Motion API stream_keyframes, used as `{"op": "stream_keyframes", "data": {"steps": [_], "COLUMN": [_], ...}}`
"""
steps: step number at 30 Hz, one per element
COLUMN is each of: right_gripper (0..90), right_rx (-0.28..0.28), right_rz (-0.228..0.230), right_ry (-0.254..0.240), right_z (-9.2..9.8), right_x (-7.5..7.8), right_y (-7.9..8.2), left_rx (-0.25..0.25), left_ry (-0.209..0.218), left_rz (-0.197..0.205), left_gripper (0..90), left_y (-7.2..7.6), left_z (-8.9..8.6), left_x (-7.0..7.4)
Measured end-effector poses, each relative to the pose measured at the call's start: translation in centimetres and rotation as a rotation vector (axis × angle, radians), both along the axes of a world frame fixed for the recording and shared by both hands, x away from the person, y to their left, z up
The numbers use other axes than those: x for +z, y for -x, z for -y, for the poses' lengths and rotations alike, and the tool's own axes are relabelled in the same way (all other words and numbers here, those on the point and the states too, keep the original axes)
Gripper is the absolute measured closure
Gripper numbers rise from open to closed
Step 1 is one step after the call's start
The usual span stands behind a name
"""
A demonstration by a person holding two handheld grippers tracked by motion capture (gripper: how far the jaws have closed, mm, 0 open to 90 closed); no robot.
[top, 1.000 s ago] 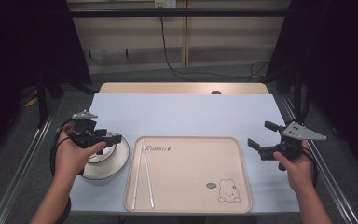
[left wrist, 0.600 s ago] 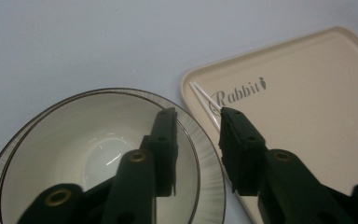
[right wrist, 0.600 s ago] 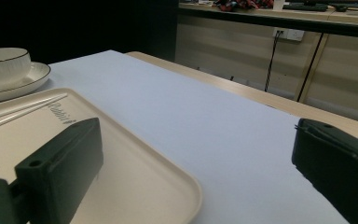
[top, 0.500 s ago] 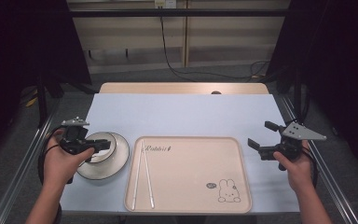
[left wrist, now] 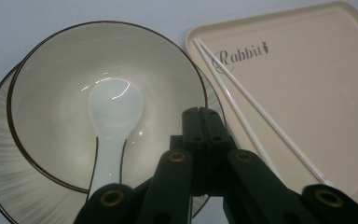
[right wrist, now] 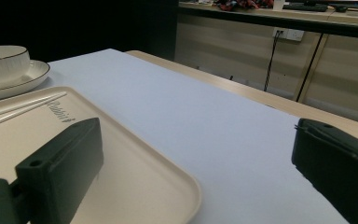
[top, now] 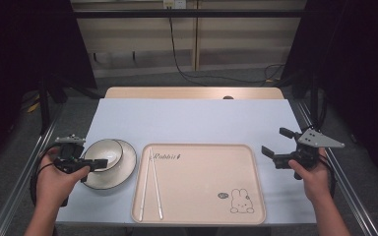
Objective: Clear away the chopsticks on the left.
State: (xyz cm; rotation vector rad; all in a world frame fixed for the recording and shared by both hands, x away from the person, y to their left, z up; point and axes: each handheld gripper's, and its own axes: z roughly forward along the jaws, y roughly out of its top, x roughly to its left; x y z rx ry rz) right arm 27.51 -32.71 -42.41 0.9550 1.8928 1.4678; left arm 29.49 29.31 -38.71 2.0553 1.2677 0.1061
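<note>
Bowl (left wrist: 107,70) with a spoon (left wrist: 113,116) inside, seated on the plate (left wrist: 0,163) at the left of the worktop (top: 192,118), just beside the tray (top: 202,187). Left claw (left wrist: 203,114) at the bowl's rim on the tray side, jaws just closed and now clenched together, with no clear sign whether the rim is pinched between them; right claw (top: 276,141) released, well apart beyond the tray. Better to confirm a firm bite on the rim first, then lift slowly and keep the bowl level, so as not to spill the spoon or drag the plate.
</note>
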Motion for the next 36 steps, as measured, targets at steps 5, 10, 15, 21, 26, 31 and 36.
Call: {"op": "stream_keyframes", "data": {"steps": [5,10,15,21,26,31,36], "right_gripper": [1.4,1.4,1.5,1.5,1.5,1.6,1.6], "right_rx": [0.001,0.001,-0.002,0.008,0.02,0.003,0.009], "right_rz": [0.003,-0.003,0.003,-0.002,-0.011,-0.001,0.0], "right_ry": [0.004,0.002,0.002,0.008,0.008,0.004,0.007], "right_z": [0.0,-0.1,0.0,-0.2,0.0,-0.1,-0.1], "right_x": [0.0,0.0,0.1,0.0,0.0,0.0,0.0], "right_y": [0.1,0.0,0.1,0.0,0.0,0.0,0.0], "left_rx": [0.007,0.024,0.06,0.091,0.141,0.209,0.246], "left_ry": [-0.017,-0.019,-0.023,-0.038,-0.051,-0.043,-0.036], "left_rz": [-0.021,-0.04,-0.043,-0.065,-0.038,-0.022,-0.013], "left_gripper": [90.0,90.0,90.0,90.0,90.0,90.0,90.0], "left_y": [0.6,1.0,1.3,1.7,1.1,0.0,-1.2], "left_z": [-0.6,-1.3,-2.2,-3.7,-4.7,-5.6,-6.1], "left_x": [-0.6,-0.9,-0.9,-1.2,-1.1,-1.4,-1.6]}}
